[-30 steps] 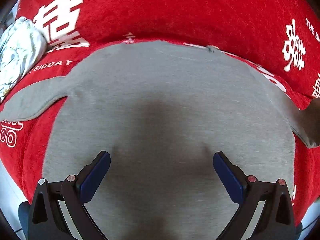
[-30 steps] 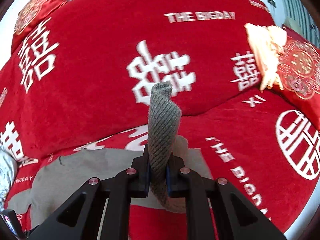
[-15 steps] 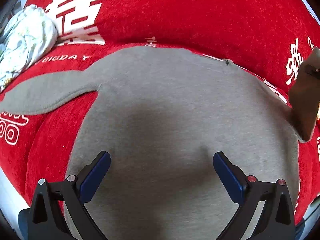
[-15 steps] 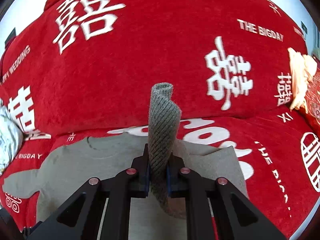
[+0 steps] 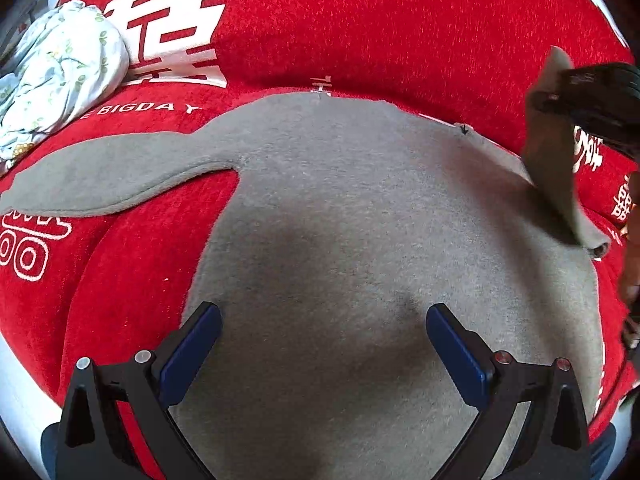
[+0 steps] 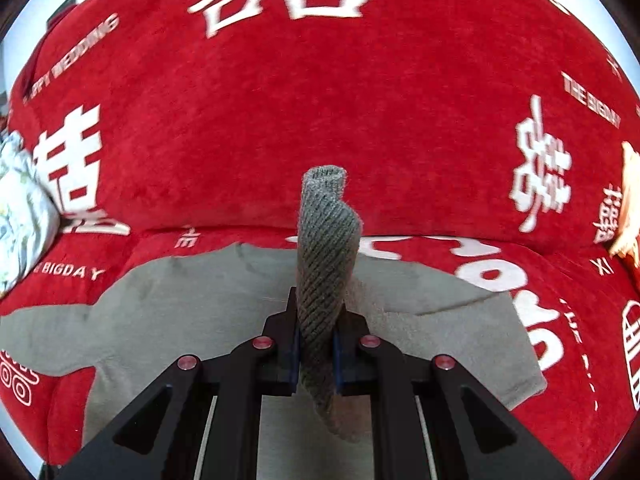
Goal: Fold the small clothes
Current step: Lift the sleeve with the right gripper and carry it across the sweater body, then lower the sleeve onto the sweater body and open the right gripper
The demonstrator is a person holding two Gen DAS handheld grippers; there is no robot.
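A grey top [image 5: 360,240] lies spread flat on a red cover [image 5: 360,28] printed with white characters, 1 sleeve [image 5: 108,180] stretched out to the left in the left wrist view. The left gripper [image 5: 323,350] hangs over the body of the top with its jaws wide and nothing between them. The right gripper [image 6: 317,354] is clamped on the ribbed cuff [image 6: 325,248] of the other sleeve, lifted clear of the cover. A floral bundle [image 5: 56,84] sits at the far left.
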